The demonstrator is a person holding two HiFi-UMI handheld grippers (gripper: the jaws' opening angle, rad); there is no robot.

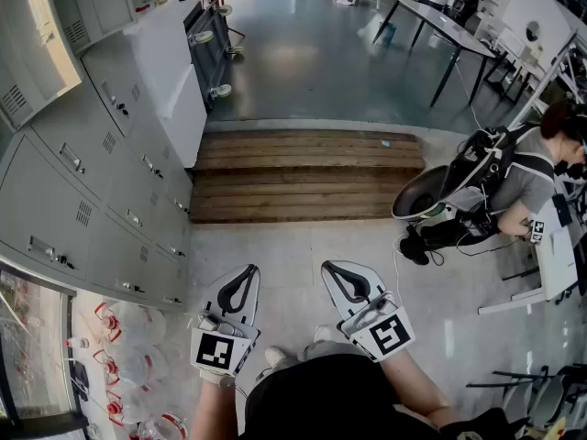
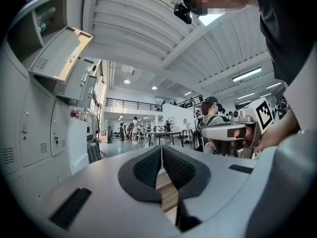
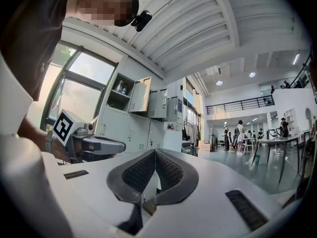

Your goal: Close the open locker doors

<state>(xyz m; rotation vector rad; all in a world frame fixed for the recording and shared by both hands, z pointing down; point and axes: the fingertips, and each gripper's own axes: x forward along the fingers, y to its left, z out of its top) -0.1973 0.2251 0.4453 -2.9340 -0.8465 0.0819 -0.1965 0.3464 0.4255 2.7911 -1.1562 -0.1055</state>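
Pale floor (image 1: pixel 303 264) lies right below me, where my left gripper (image 1: pixel 249 270) and right gripper (image 1: pixel 329 267) sit side by side at 6 o'clock, each with jaws pressed together on nothing. Further out, grey lockers (image 1: pixel 101 181) run along 9 o'clock. One open locker door (image 1: pixel 32 39) juts out at 10 o'clock, well apart from both.
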